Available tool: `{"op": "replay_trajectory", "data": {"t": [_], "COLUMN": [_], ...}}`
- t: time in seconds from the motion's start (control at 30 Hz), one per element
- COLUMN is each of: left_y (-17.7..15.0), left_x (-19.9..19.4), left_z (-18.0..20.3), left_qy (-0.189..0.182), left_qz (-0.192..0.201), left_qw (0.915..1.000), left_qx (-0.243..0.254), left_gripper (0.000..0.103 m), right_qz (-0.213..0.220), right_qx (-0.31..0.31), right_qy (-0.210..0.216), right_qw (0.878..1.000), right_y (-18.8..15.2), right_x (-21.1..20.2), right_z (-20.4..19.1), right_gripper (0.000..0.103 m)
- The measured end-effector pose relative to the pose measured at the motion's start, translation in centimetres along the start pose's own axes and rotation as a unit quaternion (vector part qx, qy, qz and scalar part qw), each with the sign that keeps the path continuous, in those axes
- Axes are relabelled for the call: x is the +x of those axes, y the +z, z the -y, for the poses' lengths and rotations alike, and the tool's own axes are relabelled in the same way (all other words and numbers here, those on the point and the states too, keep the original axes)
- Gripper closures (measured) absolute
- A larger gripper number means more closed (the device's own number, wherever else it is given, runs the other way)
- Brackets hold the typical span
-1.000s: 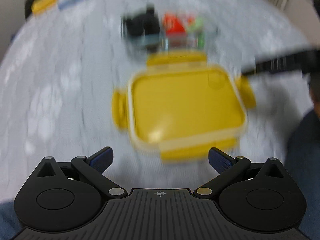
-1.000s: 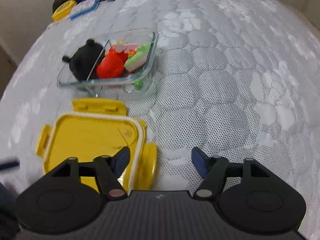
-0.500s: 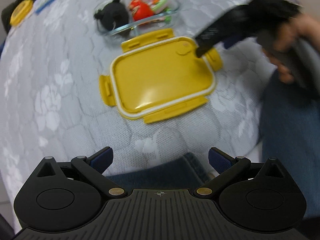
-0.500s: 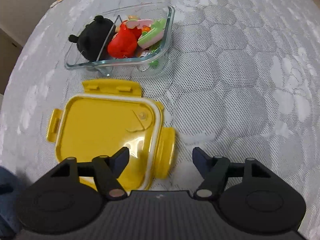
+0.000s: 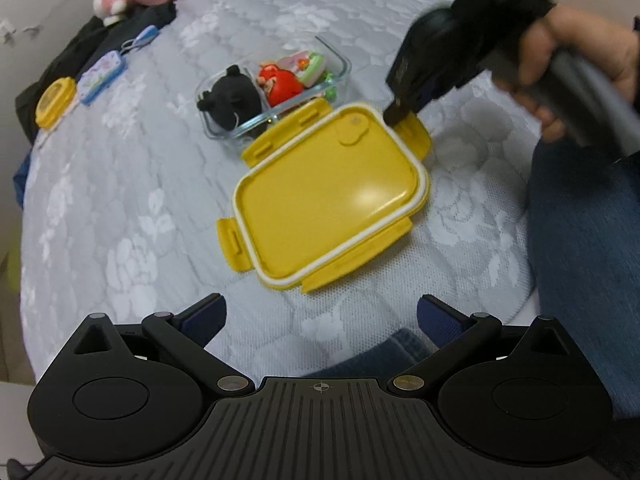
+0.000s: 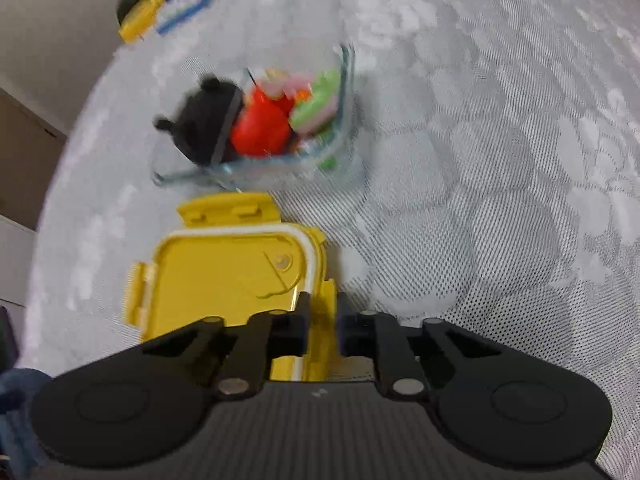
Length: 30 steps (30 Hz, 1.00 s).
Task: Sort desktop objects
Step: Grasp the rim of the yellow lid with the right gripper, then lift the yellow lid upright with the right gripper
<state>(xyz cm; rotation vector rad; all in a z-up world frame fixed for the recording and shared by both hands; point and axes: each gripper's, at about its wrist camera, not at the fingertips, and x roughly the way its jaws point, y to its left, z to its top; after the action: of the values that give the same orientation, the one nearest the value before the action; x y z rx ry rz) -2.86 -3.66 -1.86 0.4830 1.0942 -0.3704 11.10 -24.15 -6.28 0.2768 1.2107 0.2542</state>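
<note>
Lid (image 6: pixel 224 280) edge between right tool (image 6: pixel 322 320) fingers

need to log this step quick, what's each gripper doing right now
Left gripper: open, holding nothing, above the grey quilted surface.
Right gripper: closed on the side latch of the yellow rectangular plastic lid.

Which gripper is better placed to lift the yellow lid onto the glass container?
Right. The right gripper is closed on the side latch of the yellow lid, beside the glass container. The left gripper hangs open, short of the lid.
</note>
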Motion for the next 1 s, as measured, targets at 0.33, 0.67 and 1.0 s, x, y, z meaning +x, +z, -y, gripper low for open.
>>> {"op": "replay_trajectory", "data": {"t": [0.33,0.67,1.0], "left_y": [-0.1,1.4,2.9], "left_x": [-0.1,1.9,6.2], "left_z": [0.1,2.4,5.8], "left_qy": [0.045,0.142,0.259], "left_qz": [0.036,0.09,0.065], "left_qw": [0.9983,0.9857,0.9574], "left_qx": [-0.006,-0.004,0.109], "left_gripper": [0.0,0.0,0.0], "right_qz": [0.032,0.027,0.01], "right_qx": [-0.012,-0.008,0.01], "right_qy": [0.069,0.079,0.109], "right_qw": [0.997,0.996,0.994], "right_y": [0.9,0.9,0.8], "right_x": [-5.3,-5.7,-5.1], "right_z": [-3.8,-6.9,-7.7], "right_gripper": [0.092,0.092,0.088]}}
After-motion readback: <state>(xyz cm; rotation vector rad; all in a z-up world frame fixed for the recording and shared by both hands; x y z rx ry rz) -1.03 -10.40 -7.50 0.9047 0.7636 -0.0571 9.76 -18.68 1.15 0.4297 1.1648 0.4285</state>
